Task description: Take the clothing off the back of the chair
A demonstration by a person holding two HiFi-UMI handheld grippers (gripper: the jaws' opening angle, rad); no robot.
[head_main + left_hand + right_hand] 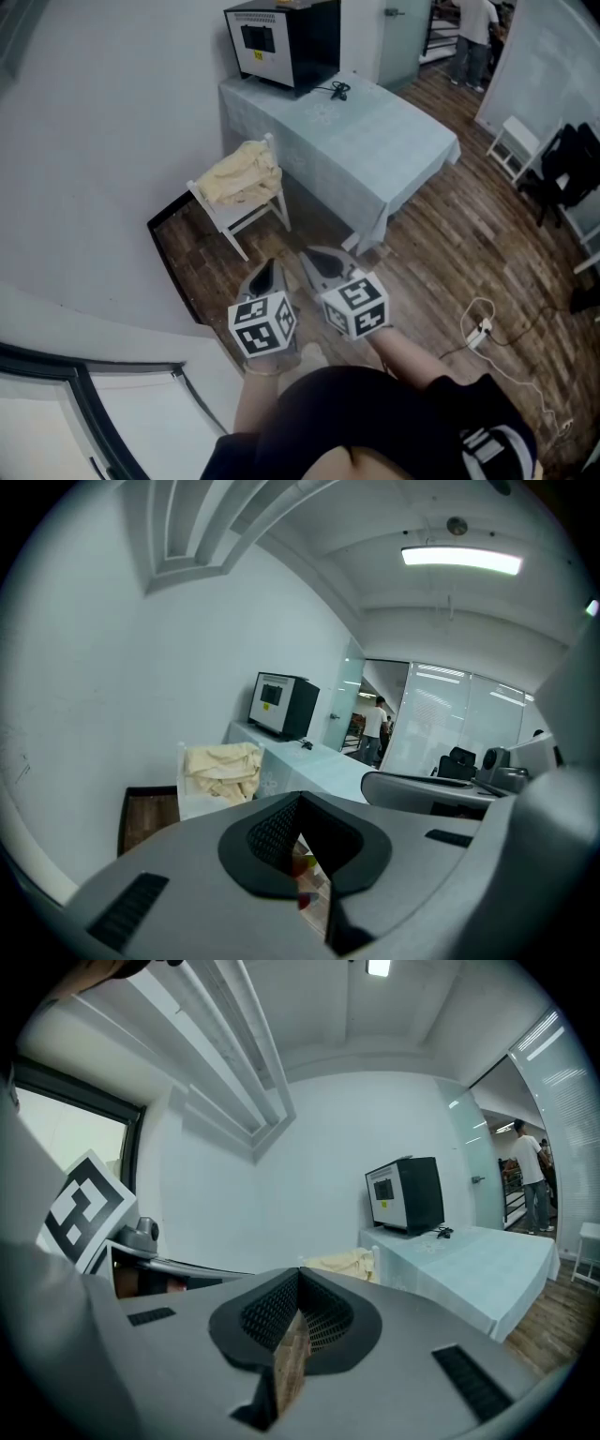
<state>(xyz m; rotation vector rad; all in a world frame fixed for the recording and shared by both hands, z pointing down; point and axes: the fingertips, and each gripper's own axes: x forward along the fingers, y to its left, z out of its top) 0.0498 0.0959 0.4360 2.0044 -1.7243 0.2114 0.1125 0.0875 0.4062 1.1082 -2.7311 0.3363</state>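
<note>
Cream-yellow clothing [246, 174] is seen heaped over the back of a white chair [251, 216], which is set just beside the near end of a worktop [375, 141] covered in pale blue cloth. Little writing can be read anywhere: a small yellow sticker is fixed to the front of the black box [286, 37] on the worktop's far end, under its dark screen, but its print is too small to make out. The cubes on the tools carry only black-and-white square markers — no letters or brand are shown on them. White stripes or marks on the person's dark garment at the bottom of the head view cannot be read either. The left tool [265, 272] and the right tool [323, 262] are held side by side over the wooden floor, both pointed toward the chair, with a strip of bare floor between their tips and the chair legs. The clothing lies ahead of them and slightly to the left, well apart from both and touched by neither. In the left gripper view the left tool [300, 799] is closed, its jaws brought together with nothing gripped, and the clothing [223, 769] is seen just above and left of its tip. In the right gripper view the right tool [298, 1274] is likewise closed and empty — the clothing [342, 1263] shows only as a low cream edge just beyond it, with the black box [405, 1194] farther right.
</note>
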